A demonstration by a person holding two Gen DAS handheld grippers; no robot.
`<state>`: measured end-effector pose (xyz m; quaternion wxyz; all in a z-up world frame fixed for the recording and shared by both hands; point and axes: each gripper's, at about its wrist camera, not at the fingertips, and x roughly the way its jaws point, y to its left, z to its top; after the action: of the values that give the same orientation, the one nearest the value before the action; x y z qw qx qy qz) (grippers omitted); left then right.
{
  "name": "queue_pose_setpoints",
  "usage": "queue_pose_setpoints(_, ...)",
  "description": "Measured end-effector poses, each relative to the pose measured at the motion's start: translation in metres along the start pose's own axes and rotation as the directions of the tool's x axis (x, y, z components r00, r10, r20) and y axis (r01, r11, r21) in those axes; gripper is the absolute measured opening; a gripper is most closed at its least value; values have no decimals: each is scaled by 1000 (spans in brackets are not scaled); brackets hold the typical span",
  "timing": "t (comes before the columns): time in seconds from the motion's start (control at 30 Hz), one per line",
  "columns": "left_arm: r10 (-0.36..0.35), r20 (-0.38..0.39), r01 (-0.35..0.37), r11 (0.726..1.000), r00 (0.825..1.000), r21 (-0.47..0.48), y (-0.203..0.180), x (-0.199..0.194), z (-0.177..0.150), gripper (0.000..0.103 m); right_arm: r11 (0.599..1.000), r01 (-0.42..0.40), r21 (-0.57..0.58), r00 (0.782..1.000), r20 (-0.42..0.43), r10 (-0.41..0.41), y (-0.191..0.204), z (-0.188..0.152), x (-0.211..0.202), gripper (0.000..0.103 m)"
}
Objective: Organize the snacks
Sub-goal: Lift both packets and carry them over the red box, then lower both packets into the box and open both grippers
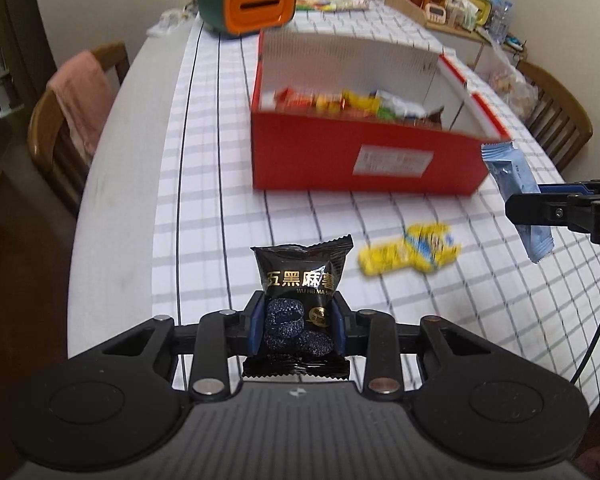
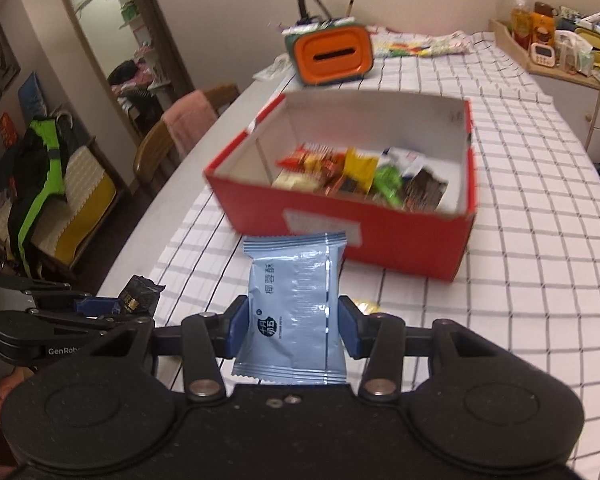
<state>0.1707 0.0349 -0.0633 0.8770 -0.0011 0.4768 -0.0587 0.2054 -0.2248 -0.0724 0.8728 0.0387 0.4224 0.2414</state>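
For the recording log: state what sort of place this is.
Most likely a home dining room. A long table under a checked tablecloth, wooden chairs at its sides, and household clutter such as a tissue box all suggest it.

My left wrist camera looks forward over the checked table (image 1: 300,216), the red box (image 1: 364,160) near, at one o'clock. My right wrist camera faces the same way, with that box (image 2: 340,216) close at twelve. Both share the orange-faced container (image 1: 260,4) far behind.

Red box (image 1: 364,160) label blurred; yellow packet (image 1: 410,254) smeared; box's snacks (image 2: 356,176) indistinct.
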Motion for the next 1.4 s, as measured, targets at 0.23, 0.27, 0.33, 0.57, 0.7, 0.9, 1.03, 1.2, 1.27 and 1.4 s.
queue_pose_setpoints(0.23, 3, 56, -5, 999, 998, 37, -18, 2, 51, 32, 1000, 24, -13, 998, 62, -23, -17, 41, -3, 46)
queue_pose_setpoints(0.27, 5, 61, -7, 999, 998, 41, -20, 3, 59, 33, 1000, 27, -15, 997, 71, -26, -20, 47, -2, 46)
queue_pose_setpoints(0.33, 9, 68, -13, 999, 998, 51, -25, 6, 72, 33, 999, 32, -18, 996, 78, -31, -25, 58, 1, 46)
queue_pose_setpoints(0.57, 44, 86, -51, 995, 995, 82, -37, 25, 116, 32, 998, 53, -35, 997, 55, -51, -41, 90, 26, 46)
queue_pose_setpoints(0.7, 81, 70, -86, 993, 994, 79, -38, 46, 141, 32, 995, 62, -73, 997, 47, -59, -47, 108, 44, 46)
queue_pose_setpoints(0.9, 113, 14, -113, 991, 994, 76, -41, 82, 164, 33, 991, 85, -106, 996, 1, -86, -57, 128, 76, 46)
queue_pose_setpoints(1.03, 123, -12, -122, 990, 992, 66, -40, 100, 173, 33, 987, 102, -126, 994, -30, -107, -63, 133, 99, 46)
queue_pose_setpoints(1.2, 145, -40, -141, 986, 989, 91, -43, 119, 175, 33, 983, 117, -143, 988, -83, -130, -71, 136, 126, 46)
queue_pose_setpoints(1.27, 150, -58, -144, 985, 987, 100, -43, 126, 175, 33, 981, 121, -153, 985, -108, -138, -71, 135, 138, 46)
queue_pose_setpoints(1.4, 155, -103, -144, 984, 983, 110, -44, 142, 178, 33, 979, 125, -161, 977, -149, -150, -73, 135, 159, 46)
